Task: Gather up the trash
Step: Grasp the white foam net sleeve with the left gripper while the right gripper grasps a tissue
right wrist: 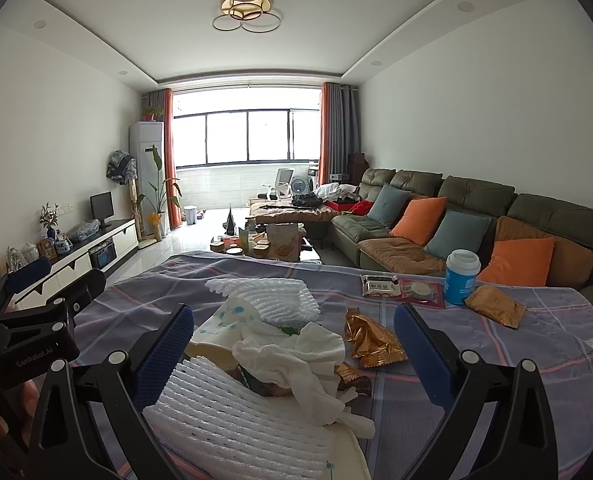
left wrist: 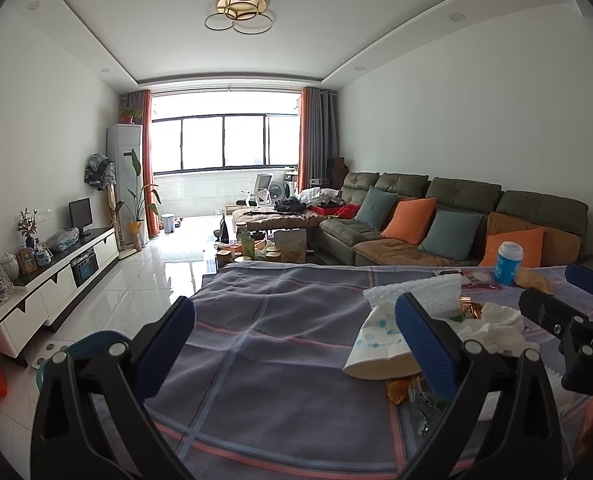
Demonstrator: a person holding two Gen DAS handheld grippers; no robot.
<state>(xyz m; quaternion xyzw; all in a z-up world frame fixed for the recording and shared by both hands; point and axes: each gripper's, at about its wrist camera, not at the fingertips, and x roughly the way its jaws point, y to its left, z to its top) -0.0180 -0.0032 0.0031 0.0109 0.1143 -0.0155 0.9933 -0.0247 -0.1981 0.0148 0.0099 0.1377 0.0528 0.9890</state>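
White tissue (right wrist: 296,356) between right gripper (right wrist: 300,354) fingers.

I see a bright far window (left wrist: 226,142) with orange curtains (left wrist: 306,136), a green sofa (left wrist: 468,216) along the right wall, a white TV cabinet (left wrist: 52,276) left, glossy tiled floor (left wrist: 144,276) between.

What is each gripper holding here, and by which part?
Nothing. The left gripper and the right gripper both have their jaws wide apart above the trash pile, gripping none of it.
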